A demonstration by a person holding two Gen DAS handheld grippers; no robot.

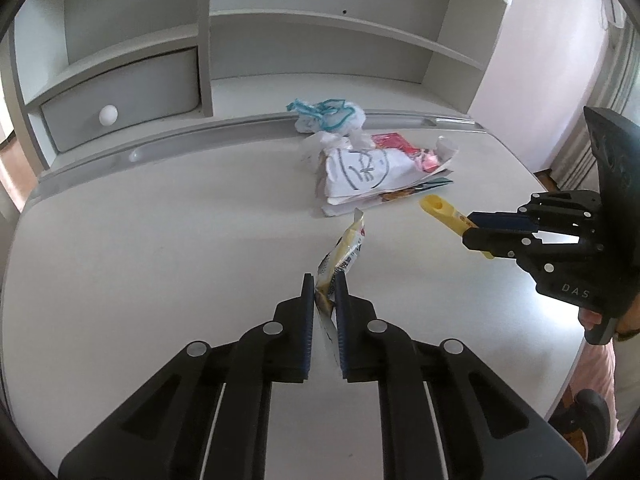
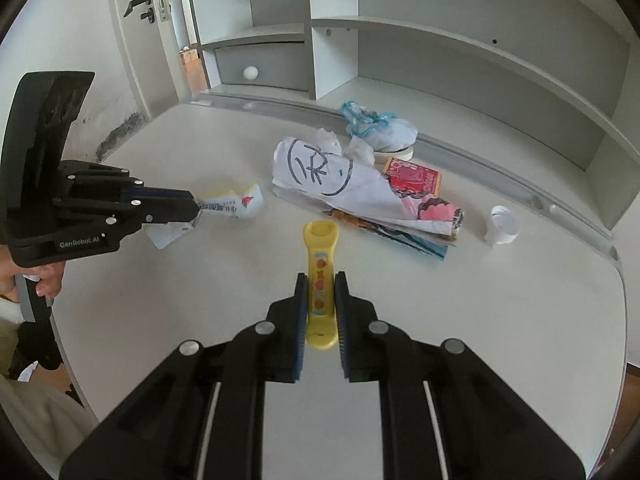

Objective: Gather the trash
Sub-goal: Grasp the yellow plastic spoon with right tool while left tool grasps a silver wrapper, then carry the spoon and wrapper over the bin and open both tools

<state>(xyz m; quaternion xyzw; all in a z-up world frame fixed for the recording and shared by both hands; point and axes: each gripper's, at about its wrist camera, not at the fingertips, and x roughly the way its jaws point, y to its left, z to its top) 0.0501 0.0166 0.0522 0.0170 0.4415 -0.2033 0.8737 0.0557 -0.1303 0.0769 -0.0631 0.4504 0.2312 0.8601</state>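
Fingers of the left gripper (image 1: 324,280) are pressed together on a crumpled yellow-and-white snack wrapper (image 1: 343,254), which sticks out ahead of the tips and trails back between the pads; in the right wrist view the same wrapper (image 2: 232,204) juts from that gripper (image 2: 196,210), a white flap hanging below it over the desk; a hand (image 2: 44,280) grips the tool's handle at the left edge; fingers of the right gripper (image 2: 321,278) are clamped on a flat yellow plastic piece (image 2: 320,276) with orange and red patterns along its middle and a round hollow at its far end; seen from the left wrist, that yellow piece (image 1: 440,210) points out of the right gripper (image 1: 468,232) toward the pile; beyond both tools, on the white desk (image 1: 160,240), lies the rest of the trash; a folded stack of papers (image 2: 340,188) with a blue scribble in a circle on top; just behind it a red packet (image 2: 412,178); crumpled white tissue (image 2: 360,148) at its far edge; a white bundle with turquoise trim (image 2: 380,128) resting on a tape roll (image 2: 396,155) by the desk's rear rail; a small crushed white paper cup (image 2: 502,226) well to the right of the stack; a shelf unit (image 2: 440,40) with a knobbed drawer (image 2: 260,66) stands behind
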